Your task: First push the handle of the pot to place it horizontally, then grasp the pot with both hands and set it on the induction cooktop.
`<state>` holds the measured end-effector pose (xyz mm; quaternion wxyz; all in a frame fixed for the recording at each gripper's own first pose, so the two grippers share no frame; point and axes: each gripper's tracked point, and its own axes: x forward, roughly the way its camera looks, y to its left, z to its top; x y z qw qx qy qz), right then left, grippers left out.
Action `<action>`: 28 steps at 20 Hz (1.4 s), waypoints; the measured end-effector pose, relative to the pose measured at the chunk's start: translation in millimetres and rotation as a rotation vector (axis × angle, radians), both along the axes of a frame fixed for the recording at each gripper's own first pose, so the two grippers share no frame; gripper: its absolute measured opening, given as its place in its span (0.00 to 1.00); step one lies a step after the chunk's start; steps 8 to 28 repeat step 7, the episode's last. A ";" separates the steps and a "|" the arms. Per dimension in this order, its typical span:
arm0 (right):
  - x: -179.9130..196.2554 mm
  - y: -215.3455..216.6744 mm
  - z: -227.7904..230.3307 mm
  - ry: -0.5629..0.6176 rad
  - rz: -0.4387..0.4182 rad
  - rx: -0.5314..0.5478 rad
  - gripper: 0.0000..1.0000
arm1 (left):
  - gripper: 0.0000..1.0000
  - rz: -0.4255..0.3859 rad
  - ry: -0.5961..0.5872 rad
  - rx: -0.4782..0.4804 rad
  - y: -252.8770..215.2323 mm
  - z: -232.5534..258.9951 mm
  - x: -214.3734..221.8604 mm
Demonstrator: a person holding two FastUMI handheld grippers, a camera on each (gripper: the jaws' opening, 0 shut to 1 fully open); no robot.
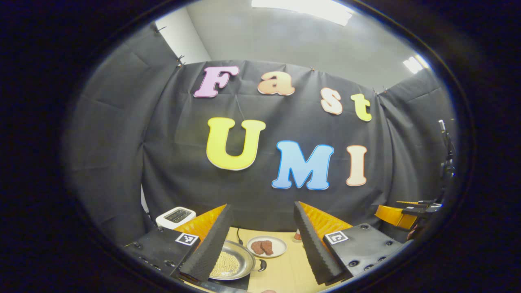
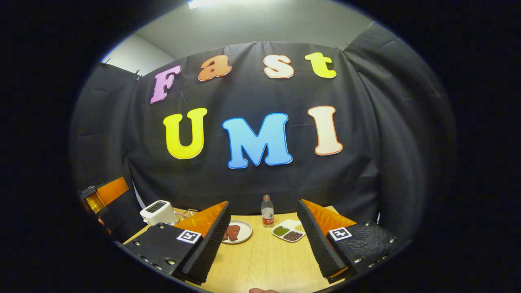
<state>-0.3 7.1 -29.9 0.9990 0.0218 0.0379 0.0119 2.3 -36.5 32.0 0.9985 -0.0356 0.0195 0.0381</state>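
Left gripper view: the left gripper (image 1: 262,240), fingers spread wide and holding nothing, hangs above the pale wooden bench (image 1: 285,270). Below it, the shiny steel pot (image 1: 232,262) of yellow grains sits on the black induction cooktop (image 1: 228,285), near a white plate of brown meat (image 1: 266,246). Right gripper view: the right gripper (image 2: 264,240) gapes equally wide, empty, above the bench.

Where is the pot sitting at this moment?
In the left gripper view the pot sits low on the wooden table, just inside the left gripper's near finger, with the plate of meat right behind it.
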 end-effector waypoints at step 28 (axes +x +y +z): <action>-5.2 -22.8 5.2 -0.033 0.013 -0.003 0.98 | 0.95 0.058 -0.005 0.021 -15.3 13.9 -32.8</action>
